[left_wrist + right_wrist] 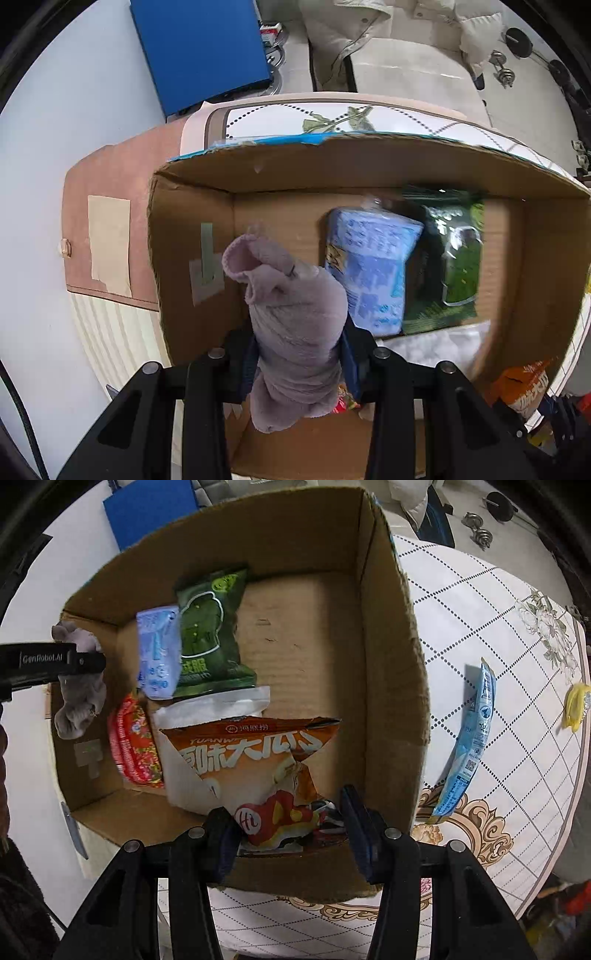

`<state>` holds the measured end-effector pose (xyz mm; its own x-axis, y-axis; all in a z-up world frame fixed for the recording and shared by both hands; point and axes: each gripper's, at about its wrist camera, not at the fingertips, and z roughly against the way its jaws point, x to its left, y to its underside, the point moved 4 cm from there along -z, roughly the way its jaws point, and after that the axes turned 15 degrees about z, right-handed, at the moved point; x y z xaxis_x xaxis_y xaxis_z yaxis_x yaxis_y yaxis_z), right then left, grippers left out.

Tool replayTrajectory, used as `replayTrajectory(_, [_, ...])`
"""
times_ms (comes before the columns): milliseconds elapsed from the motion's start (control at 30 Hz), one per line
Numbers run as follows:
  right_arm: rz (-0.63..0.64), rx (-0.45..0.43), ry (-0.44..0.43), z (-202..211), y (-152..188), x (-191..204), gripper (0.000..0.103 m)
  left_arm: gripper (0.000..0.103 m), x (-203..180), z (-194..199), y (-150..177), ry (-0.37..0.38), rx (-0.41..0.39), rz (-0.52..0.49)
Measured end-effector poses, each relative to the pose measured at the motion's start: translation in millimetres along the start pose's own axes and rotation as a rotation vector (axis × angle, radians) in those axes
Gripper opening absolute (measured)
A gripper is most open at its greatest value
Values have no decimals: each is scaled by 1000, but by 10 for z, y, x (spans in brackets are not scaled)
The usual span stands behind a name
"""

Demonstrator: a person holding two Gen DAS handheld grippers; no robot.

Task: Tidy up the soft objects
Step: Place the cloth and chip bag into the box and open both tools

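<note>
While left fingers (pixel 301 363) pinch the mauve sock (pixel 291 317) between them — over the cardboard box (pixel 192 295), right fingers (pixel 291 836) wide

My left gripper (pixel 300 356) has its jaws closed on the sock (pixel 291 332), which stands up between the fingers and hangs below them. From the right wrist view, this gripper (pixel 79 661) reaches in level from the left edge. My right gripper (pixel 291 830) has its jaws spread wide; the bag (pixel 258 768) lies between them, though I cannot tell whether either pad touches it.
</note>
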<state>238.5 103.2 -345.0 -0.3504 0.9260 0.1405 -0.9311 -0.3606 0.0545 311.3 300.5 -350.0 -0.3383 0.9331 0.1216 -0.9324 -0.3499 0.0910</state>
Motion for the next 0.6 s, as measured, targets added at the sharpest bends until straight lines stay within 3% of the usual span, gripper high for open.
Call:
replayTrajectory(167, [-8, 28, 20, -80, -20, -27, 53, 38, -13, -109, -83, -19, 32, -16])
replayTrajectory(267, [-1, 76, 32, -153, -32, -20, 57, 50, 0, -165, -71, 10, 94, 4])
replayTrajectory(333, [3, 91, 20, -169, -31, 1, 84, 68, 14, -129, -70, 43, 94, 17])
replayTrajectory(500, [21, 70, -4, -30, -54, 74, 92, 78, 61, 102, -55, 87, 51, 38])
replayTrajectory(600, [16, 41, -20, 124, -74, 80, 103, 86, 78, 294, 28, 101, 1, 36])
